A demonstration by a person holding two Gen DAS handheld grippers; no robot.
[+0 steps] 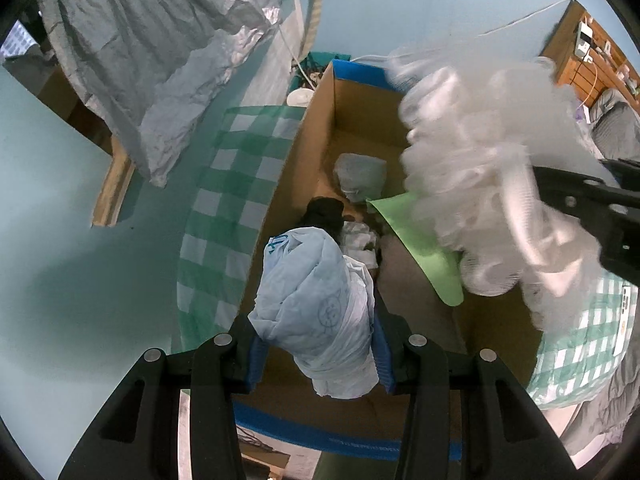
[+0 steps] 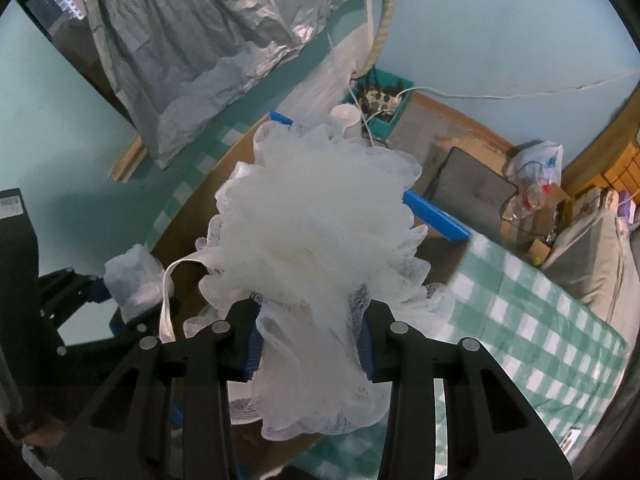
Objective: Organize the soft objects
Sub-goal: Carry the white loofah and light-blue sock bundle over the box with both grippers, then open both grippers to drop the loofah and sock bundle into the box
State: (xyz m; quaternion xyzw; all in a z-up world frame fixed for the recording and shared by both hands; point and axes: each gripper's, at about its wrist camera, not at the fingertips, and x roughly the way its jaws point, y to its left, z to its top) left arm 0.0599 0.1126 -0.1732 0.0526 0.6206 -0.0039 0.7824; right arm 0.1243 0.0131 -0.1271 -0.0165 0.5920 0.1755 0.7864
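Left wrist view: grey sheet hangs at far left, green check cloth below it, running along the box's left wall. Left tool pinches a pale blue bag between its blue pads, pointing down over the open cardboard box. In the box: a black item, a grey wad, a green sheet leaning at the right side. Right of that, the white mesh pouf, blurred, hangs over the box's right side, with the right tool entering from the right edge.

Right wrist view: left tool with the bag at far left. Centre, right tool clamps the pouf by its lower part; the pouf's white strap loops down on the left. Box mostly hidden behind the pouf, blue rim showing. Check cloth covers the table on the right.
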